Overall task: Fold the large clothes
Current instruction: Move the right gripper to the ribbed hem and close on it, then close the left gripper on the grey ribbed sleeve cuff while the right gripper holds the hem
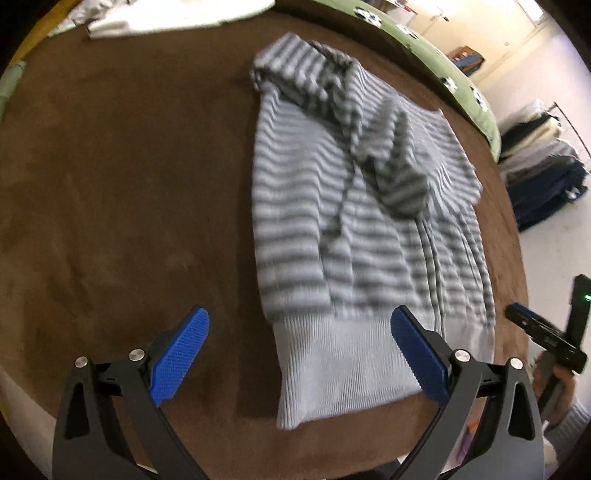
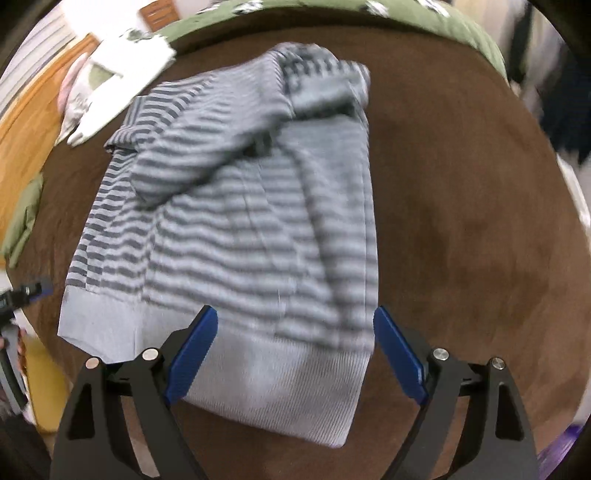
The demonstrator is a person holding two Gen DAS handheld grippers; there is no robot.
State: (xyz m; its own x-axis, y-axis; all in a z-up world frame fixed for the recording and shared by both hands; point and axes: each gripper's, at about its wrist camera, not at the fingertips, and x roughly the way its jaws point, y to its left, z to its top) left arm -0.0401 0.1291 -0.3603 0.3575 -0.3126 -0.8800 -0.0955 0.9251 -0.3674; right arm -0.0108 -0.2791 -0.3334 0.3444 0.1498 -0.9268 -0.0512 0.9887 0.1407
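Left wrist view: the striped hooded sweater (image 1: 354, 206) lies folded lengthwise on the brown table (image 1: 122, 206), hood at the far end, plain ribbed hem at the near end. The left gripper (image 1: 300, 360) hangs above that hem with its 2 blue pads (image 1: 177, 356) spread wide and nothing between them pressing; the cloth lies below them, not pinched. Right of the sweater, at the picture's edge, the right gripper (image 1: 543, 336) shows in part, held by a hand (image 1: 554, 387). Beyond the sweater's hood lies a white garment (image 1: 166, 16), and a green patterned cloth (image 1: 443, 70) runs along the table's far edge.

Right wrist view: the same sweater (image 2: 236, 229) lies on the table (image 2: 461, 229), its hem nearest the camera. The right gripper (image 2: 295, 354) stands wide apart over the hem's right corner, gripping nothing. Left of the sweater, a tip of the left gripper (image 2: 26, 291) shows, blurred.
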